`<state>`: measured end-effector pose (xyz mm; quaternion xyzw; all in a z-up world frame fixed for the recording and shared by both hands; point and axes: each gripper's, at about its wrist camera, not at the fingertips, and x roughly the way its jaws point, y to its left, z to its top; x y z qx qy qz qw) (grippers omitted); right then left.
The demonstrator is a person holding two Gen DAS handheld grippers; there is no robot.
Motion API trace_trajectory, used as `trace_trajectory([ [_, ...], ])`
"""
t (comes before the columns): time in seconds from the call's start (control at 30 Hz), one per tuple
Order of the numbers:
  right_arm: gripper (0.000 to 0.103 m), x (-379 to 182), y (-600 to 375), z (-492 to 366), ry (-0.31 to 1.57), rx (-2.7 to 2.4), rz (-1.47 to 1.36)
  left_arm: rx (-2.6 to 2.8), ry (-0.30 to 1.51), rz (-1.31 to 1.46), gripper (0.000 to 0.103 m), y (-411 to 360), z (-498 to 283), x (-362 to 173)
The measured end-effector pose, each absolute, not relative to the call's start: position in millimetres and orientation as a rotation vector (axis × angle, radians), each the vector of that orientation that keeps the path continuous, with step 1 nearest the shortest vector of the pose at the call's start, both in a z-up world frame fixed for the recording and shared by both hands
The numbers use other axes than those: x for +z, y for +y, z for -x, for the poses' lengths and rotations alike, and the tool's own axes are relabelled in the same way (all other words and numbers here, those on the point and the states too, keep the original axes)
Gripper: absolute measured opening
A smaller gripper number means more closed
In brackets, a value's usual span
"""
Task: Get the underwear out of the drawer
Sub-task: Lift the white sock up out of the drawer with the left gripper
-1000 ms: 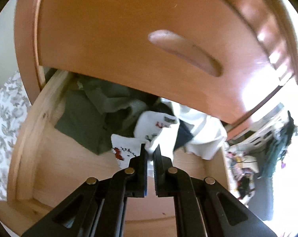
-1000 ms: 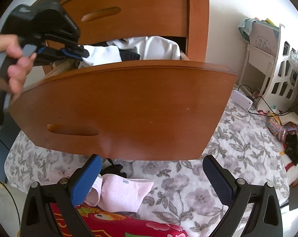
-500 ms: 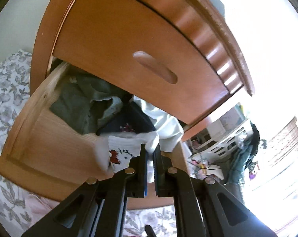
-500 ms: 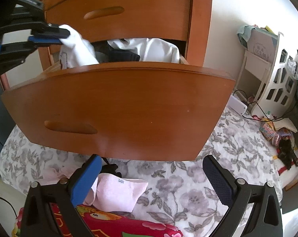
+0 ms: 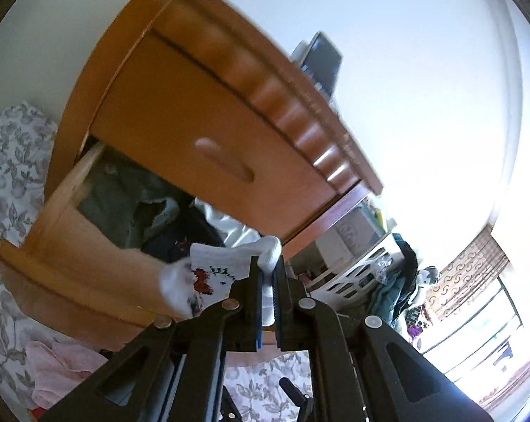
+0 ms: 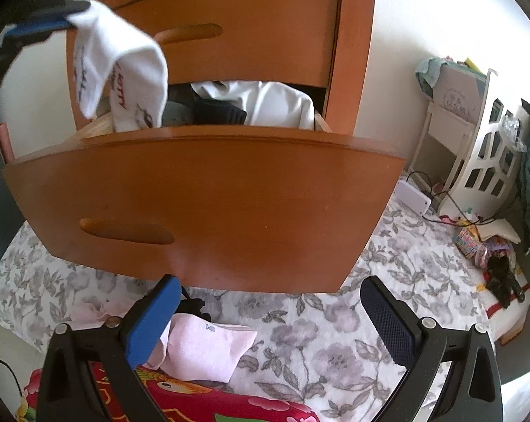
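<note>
The underwear [image 6: 119, 70], a white garment with red and dark print, hung above the left end of the drawer [image 6: 208, 207], its lower edge dipping just behind the drawer's front panel. The left gripper [image 5: 269, 263] had its fingers nearly closed on a bunched corner of the cloth, and the rest drooped freely below the pinch. Other clothes lay inside the drawer: a white piece [image 6: 265, 102] toward its right side, a dark piece [image 6: 215, 112] beside it near the middle, and green fabric [image 5: 124, 204] toward the back.

To finish the step well, the lift probably needed to carry on upward until the dangling hem was fully above the drawer's front edge, and only then move outward, since dragging it across the rim could snag the cloth or pull it from the narrow grip. The hold looked small, on a fold only, so a steady, unhurried motion seemed wiser than a jerk.

The right gripper [image 6: 270, 314] sat below the drawer's front, its fingers spread wide and holding nothing, above a pink garment [image 6: 205, 348] on the flowered cover [image 6: 335, 334] under the drawer. That looked a sensible spot to lay the white piece.
</note>
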<state>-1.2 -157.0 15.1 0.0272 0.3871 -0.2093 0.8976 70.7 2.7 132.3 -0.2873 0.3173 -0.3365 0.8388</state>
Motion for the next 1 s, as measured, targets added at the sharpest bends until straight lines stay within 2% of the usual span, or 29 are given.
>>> trace_trajectory([
  [0.43,0.103,25.6,-148.4,9.5,0.727,-0.459,-0.006,-0.706,0.533,0.601,0.004,38.8,-19.9,162.6],
  [1.0,0.103,38.9,-138.7,21.9,0.637,-0.492,0.037,-0.672,0.553,0.63,0.004,67.3,3.0,159.4],
])
